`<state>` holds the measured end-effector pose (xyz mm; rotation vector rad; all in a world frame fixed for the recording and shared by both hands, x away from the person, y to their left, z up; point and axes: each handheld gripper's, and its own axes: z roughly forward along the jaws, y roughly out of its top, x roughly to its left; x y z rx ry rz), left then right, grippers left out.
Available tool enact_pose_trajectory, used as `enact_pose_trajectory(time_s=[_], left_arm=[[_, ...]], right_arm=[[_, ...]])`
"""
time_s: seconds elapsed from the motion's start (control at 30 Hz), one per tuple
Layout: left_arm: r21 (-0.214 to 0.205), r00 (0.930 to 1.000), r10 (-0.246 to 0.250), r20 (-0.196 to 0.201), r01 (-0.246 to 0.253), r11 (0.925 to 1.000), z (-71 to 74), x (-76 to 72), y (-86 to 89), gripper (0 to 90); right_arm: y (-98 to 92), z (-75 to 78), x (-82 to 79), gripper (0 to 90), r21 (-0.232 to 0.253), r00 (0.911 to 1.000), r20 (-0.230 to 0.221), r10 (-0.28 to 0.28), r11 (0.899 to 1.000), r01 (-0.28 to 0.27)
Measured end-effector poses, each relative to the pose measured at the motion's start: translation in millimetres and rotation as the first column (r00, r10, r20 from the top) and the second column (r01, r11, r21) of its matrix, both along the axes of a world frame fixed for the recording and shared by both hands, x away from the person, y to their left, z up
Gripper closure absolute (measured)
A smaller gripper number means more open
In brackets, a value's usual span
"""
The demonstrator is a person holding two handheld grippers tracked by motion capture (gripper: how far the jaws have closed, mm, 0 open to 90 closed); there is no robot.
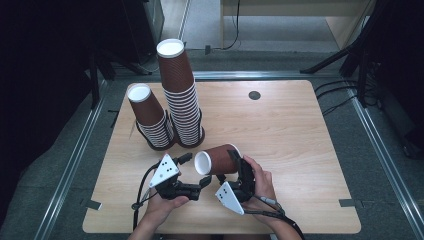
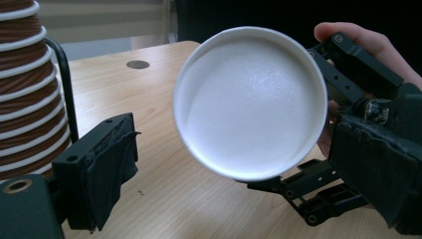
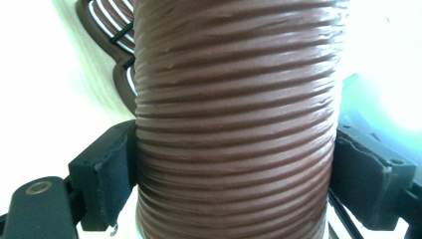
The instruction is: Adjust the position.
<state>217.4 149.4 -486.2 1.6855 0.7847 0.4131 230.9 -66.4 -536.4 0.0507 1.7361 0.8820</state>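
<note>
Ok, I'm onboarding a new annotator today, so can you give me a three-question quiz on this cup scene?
1. True or false: the right gripper is shut on the single brown cup.
2. How is that cup lying? A) upright on the table B) on its side in the air, white bottom toward the left gripper C) nested on the tall stack
3. How many stacks of upside-down cups stand at the far left of the table?

Key: 1 true: the pads press its ribbed wall. 2 B: the left gripper's jaws stand apart, on either side of that end. 3 two: the tall stack and a shorter stack.
</note>
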Motion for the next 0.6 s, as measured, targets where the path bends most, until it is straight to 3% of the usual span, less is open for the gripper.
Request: enact_pose_trajectory(time_s=[0.13, 0.27, 0.6], left_arm=[[0.008, 1.0, -0.004, -0.004, 0.004, 1.0, -0.2, -0.5, -2.8, 6.0], [0.015, 0.9998, 0.018, -0.012, -0.018, 0.9997, 0.4, -0.4, -4.1, 12.8], [0.03, 0.9996, 0.014, -0.026, -0.013, 0.9995, -0.7, 0.2, -5.6, 21.2]], right_arm=[[1.1, -0.7, -0.9, 13.3, -0.015, 0.9999, 0.008, 0.007, 1.0, -0.007], [3.1, -1.8, -2.3, 13.3, -0.052, 0.9992, 0.036, 0.018, 0.998, -0.016], [6.3, -4.3, -4.5, 13.2, -0.094, 0.9966, 0.076, 0.031, 0.995, -0.024]])
